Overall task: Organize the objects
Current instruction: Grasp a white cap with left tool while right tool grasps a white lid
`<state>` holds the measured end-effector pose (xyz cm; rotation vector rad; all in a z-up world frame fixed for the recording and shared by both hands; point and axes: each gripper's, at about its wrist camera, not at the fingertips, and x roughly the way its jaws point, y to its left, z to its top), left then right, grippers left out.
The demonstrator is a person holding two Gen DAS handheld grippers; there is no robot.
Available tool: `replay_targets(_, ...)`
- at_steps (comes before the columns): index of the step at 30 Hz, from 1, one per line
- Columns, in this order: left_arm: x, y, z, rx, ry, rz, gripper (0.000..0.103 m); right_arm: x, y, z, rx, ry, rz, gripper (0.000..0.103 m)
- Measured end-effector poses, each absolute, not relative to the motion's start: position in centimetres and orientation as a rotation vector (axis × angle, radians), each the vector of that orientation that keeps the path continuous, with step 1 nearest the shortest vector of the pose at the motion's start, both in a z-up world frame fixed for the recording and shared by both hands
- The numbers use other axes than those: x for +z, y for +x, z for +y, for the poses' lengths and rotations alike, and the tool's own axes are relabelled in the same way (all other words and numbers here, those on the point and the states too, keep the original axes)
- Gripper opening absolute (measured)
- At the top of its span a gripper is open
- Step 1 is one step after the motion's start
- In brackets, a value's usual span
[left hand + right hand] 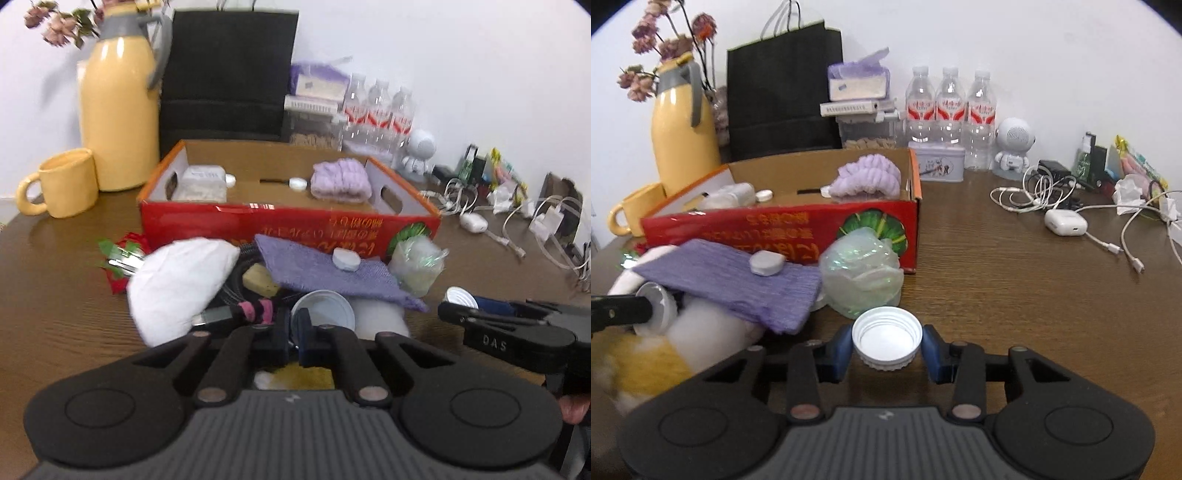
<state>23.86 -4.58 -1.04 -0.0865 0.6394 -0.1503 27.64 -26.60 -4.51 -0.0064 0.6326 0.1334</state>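
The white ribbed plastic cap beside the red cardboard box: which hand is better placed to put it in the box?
Right. The right tongs have the white ribbed plastic cap between their blue fingers, near the red cardboard box.

**Caps, cloth and the box**

A white screw cap [886, 336] sits open side up between the right gripper's [886, 345] blue pads, both pads close against its ribbed wall. Just ahead and left of it lies a crumpled clear bag [862, 275], touching a flat purple cloth [738, 282] with a grey tablet-like piece [767, 262] on top. A second white lid [325, 308] stands on edge at the left gripper's [293, 334] closed tips. Beyond stands the open red box [798, 229], holding a lilac towel [870, 177] and a bottle [733, 195].
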Motion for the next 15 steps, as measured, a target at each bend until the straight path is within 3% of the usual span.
replay_targets(15,2.4,10.4,-1.6,-0.111,-0.106,0.602,0.005,-0.1,12.2,-22.8,0.329,0.037,0.559,0.039)
